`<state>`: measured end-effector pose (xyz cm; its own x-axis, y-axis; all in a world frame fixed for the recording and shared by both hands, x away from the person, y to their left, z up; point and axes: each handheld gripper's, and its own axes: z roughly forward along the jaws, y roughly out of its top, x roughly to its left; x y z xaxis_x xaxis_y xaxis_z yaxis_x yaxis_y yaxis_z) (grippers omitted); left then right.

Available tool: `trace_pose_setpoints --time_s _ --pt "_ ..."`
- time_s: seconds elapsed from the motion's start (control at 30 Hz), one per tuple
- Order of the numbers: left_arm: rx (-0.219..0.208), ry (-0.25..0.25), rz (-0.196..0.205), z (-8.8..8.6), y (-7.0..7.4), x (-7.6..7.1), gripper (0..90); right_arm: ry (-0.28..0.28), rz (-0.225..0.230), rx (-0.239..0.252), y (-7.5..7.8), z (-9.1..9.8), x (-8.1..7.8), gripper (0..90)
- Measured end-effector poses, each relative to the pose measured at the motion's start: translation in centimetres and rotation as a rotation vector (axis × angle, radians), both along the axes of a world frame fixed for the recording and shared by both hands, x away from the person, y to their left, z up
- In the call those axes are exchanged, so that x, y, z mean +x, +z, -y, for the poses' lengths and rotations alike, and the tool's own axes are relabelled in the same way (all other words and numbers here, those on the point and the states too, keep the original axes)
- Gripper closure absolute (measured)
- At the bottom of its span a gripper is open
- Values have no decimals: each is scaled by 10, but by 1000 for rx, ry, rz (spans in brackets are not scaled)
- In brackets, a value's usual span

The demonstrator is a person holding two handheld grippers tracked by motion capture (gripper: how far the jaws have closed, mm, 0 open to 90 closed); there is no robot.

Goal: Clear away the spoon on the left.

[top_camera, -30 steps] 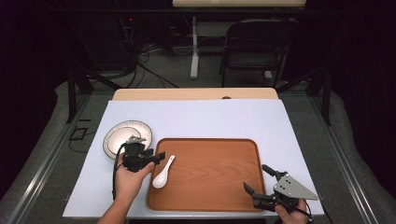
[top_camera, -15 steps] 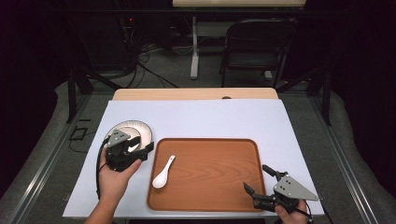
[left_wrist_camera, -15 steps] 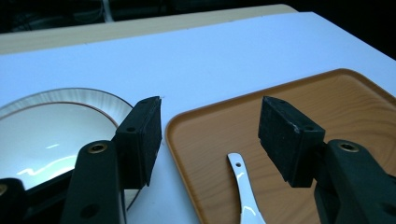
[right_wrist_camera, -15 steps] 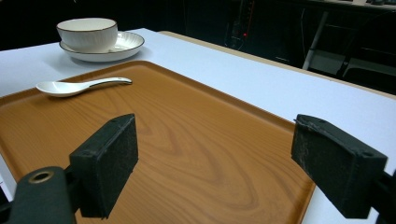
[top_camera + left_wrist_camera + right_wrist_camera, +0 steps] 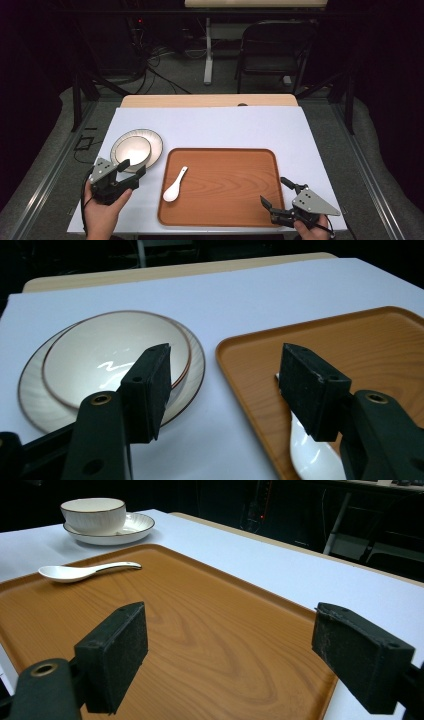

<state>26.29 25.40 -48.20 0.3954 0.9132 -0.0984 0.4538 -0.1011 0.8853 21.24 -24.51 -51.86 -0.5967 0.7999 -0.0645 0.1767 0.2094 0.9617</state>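
Hovering at the table's near edge, the left gripper (image 5: 131, 170) and right gripper (image 5: 278, 192) both have their jaws spread and empty. Between them lies a wooden tray (image 5: 235, 187) with a white spoon (image 5: 174, 184) at its left end. Farther left, a bowl (image 5: 131, 151) sits on a plate (image 5: 154, 141) on the white table cover (image 5: 225, 127).

Spoon (image 5: 310, 450) bowl partly behind tool pad.

A white ceramic spoon (image 5: 174, 185) lies bowl-up at the left end of a wooden tray (image 5: 235, 170); beside the tray, a white bowl (image 5: 131, 151) sits upright on a brown-rimmed plate (image 5: 154, 142).
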Motion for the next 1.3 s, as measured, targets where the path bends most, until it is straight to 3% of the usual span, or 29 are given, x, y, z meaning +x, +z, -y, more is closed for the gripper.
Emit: trace_pose_setpoints --time_s 0.17,0.43,0.57,0.77,1.3 --pt "-46 33 20 -12 -11 -10 382 -1 0 1 0 0 0 142" --pt "-82 72 41 -25 -29 -24 373 -1 -1 -1 0 0 0 142" --pt "-71 83 50 -27 -34 -24 368 1 -2 0 0 0 0 142" --pt "-67 106 20 -29 -41 -22 368 0 -5 -2 -1 -1 1 142" --pt "-129 160 -38 -39 -51 -17 368 -1 -11 -10 -3 -2 3 142"
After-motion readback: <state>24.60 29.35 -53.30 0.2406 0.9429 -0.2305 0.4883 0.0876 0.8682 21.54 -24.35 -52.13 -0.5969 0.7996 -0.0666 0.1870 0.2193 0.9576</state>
